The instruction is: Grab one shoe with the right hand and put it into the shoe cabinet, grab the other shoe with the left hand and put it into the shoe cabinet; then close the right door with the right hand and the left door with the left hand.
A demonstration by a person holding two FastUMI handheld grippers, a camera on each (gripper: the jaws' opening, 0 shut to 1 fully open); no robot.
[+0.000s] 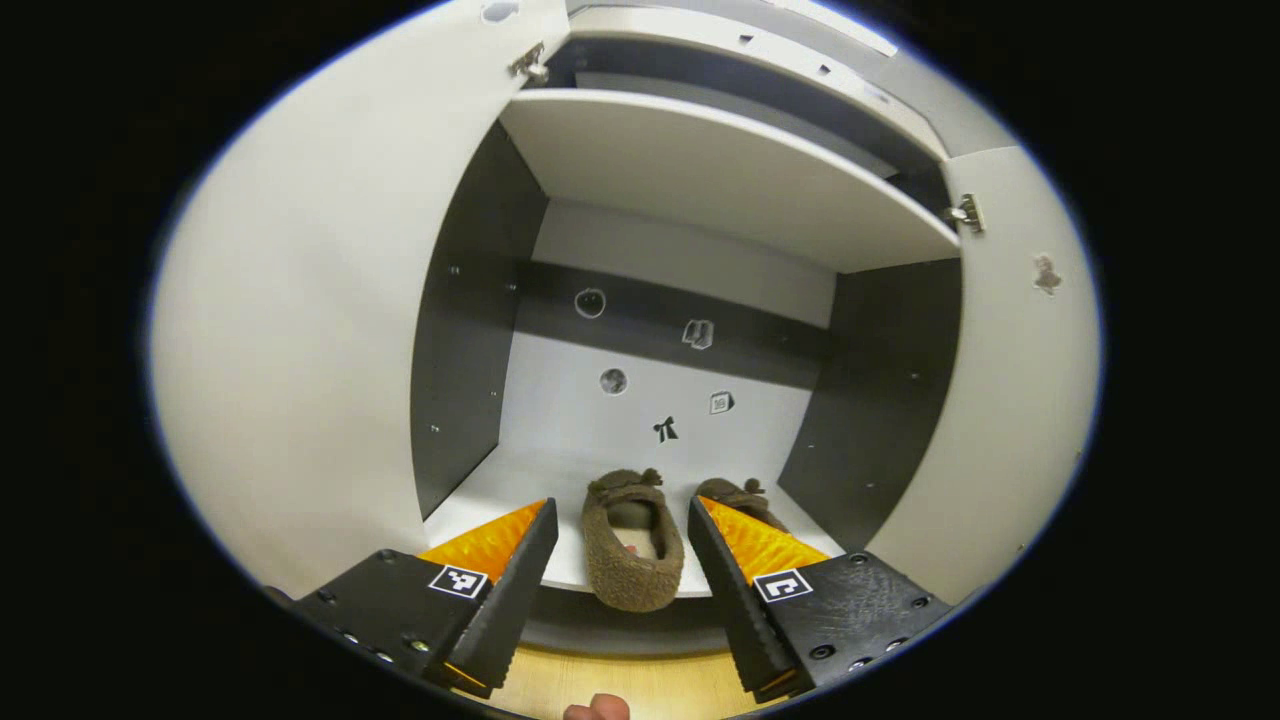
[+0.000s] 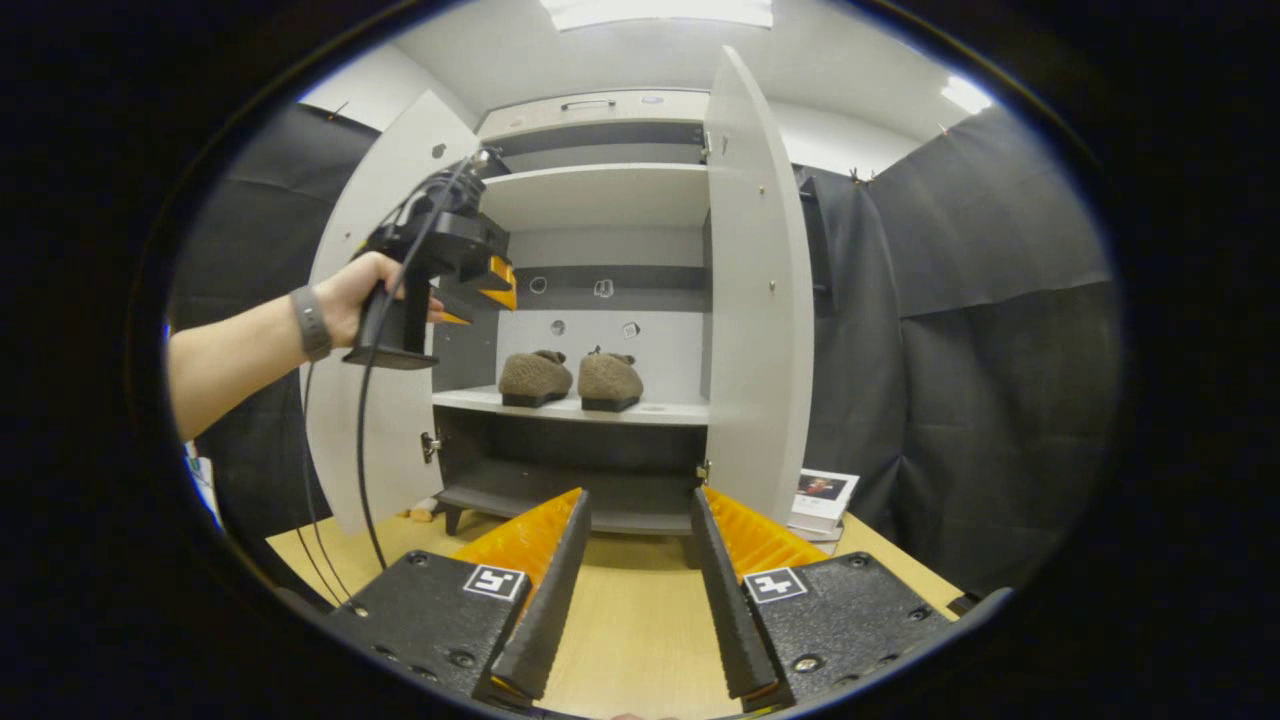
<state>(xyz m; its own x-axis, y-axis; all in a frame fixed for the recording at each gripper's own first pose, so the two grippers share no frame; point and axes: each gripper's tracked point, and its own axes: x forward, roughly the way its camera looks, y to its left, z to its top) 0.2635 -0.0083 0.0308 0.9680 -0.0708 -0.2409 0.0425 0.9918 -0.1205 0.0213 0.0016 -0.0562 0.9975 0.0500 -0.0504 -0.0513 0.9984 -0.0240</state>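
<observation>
Our right gripper [image 2: 632, 590] hangs spread and empty above the tabletop [image 2: 620, 640]; the left gripper [image 1: 620, 585] is spread too. Both shoes [image 2: 570, 378] sit at the shelf's [image 2: 680, 409] front edge, so we reckon only the doors [image 2: 755, 300] are left.

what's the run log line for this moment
shoes: both on cabinet shelf | left door: open | right door: open | left tool: open, empty | right tool: open, empty | next: close doors
</observation>
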